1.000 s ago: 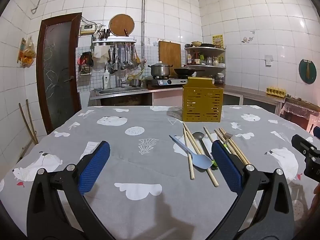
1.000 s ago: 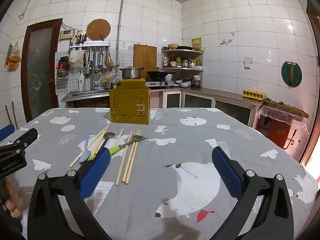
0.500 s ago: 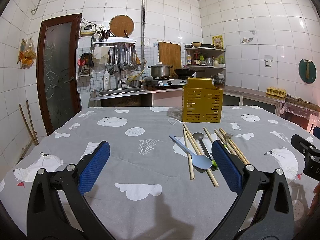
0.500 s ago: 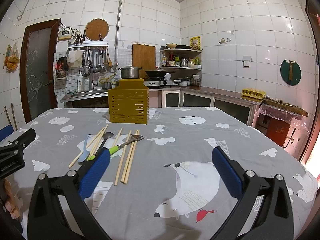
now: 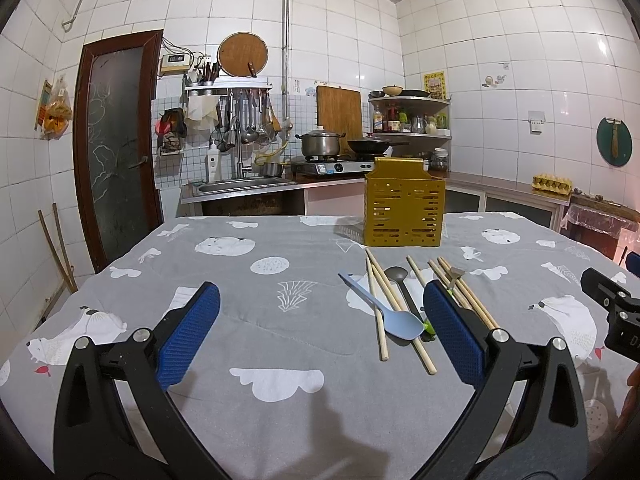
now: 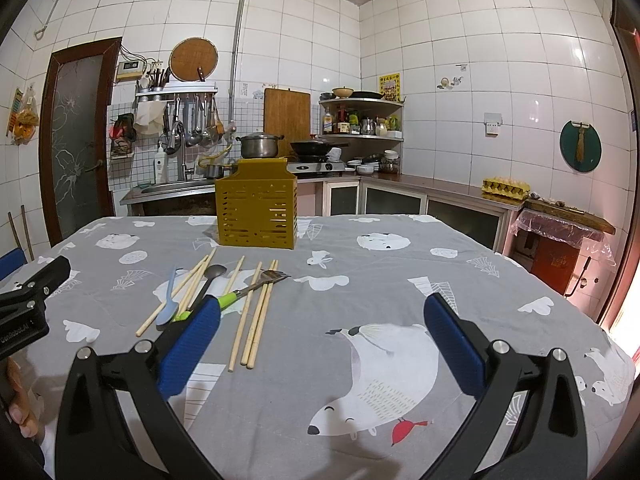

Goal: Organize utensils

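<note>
Hovering level, both grippers (image 5: 320, 320) (image 6: 322, 322) agape

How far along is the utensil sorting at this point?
Nothing looks done: the chopsticks, blue spoon, dark spoon and fork all lie on the tablecloth in front of the yellow holder. Both tongs, left and right, are open and empty. Everything remains.

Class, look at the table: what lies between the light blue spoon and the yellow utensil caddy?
Only wooden chopsticks and patterned tablecloth lie between the light blue spoon and yellow caddy, shown in the left wrist view.
</note>
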`<action>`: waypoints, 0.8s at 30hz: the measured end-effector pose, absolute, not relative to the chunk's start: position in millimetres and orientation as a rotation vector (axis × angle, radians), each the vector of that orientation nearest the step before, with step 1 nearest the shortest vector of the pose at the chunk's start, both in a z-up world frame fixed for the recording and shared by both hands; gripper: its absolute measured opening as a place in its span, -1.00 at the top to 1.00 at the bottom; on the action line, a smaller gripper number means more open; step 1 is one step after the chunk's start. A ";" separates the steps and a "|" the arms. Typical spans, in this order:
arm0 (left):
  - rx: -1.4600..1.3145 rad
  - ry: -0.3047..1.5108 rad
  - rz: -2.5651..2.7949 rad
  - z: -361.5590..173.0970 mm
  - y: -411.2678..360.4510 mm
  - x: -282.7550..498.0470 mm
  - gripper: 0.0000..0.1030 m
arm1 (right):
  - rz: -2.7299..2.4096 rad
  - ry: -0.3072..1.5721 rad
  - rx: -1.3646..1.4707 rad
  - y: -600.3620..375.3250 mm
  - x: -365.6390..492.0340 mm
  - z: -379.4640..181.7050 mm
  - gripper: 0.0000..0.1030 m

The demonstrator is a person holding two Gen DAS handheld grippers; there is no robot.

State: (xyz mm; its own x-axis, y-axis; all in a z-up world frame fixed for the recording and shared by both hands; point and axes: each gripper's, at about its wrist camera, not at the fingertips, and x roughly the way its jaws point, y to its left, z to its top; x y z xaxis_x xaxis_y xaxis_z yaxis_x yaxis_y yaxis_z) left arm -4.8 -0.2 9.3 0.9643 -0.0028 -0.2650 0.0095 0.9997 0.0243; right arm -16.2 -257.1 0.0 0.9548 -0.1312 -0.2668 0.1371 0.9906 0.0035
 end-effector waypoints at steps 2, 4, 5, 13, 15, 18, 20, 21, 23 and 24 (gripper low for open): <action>0.026 0.270 -0.006 8.9 -0.7 -4.8 -0.91 | -0.136 0.269 0.022 -257.2 -16.1 0.1 -0.93; 0.025 0.269 -0.006 10.2 -0.3 -4.6 -0.91 | -0.136 0.270 0.022 -257.7 -16.1 0.3 -0.93; 0.026 0.267 -0.006 8.8 -1.0 -5.2 -0.91 | -0.136 0.269 0.023 -257.1 -16.3 0.1 -0.93; 0.026 0.268 -0.006 11.5 -0.6 -4.3 -0.91 | -0.137 0.269 0.022 -258.0 -16.1 0.3 -0.93; 0.026 0.267 -0.006 12.8 -0.2 -3.4 -0.91 | -0.137 0.269 0.022 -257.2 -16.4 0.1 -0.93; 0.026 0.268 -0.006 12.7 0.3 -2.1 -0.91 | -0.137 0.268 0.022 -256.9 -16.5 -0.1 -0.93; 0.027 0.266 -0.006 8.8 -1.3 -5.8 -0.91 | -0.137 0.269 0.021 -257.0 -16.3 0.0 -0.93; 0.028 0.266 -0.005 8.0 -1.3 -5.5 -0.91 | -0.137 0.270 0.021 -257.3 -16.3 0.0 -0.93; 0.028 0.265 -0.005 8.1 -1.5 -5.7 -0.91 | -0.138 0.268 0.022 -256.9 -16.7 -0.1 -0.93; 0.028 0.265 -0.005 7.8 -1.4 -5.6 -0.91 | -0.138 0.267 0.022 -257.1 -16.7 0.0 -0.93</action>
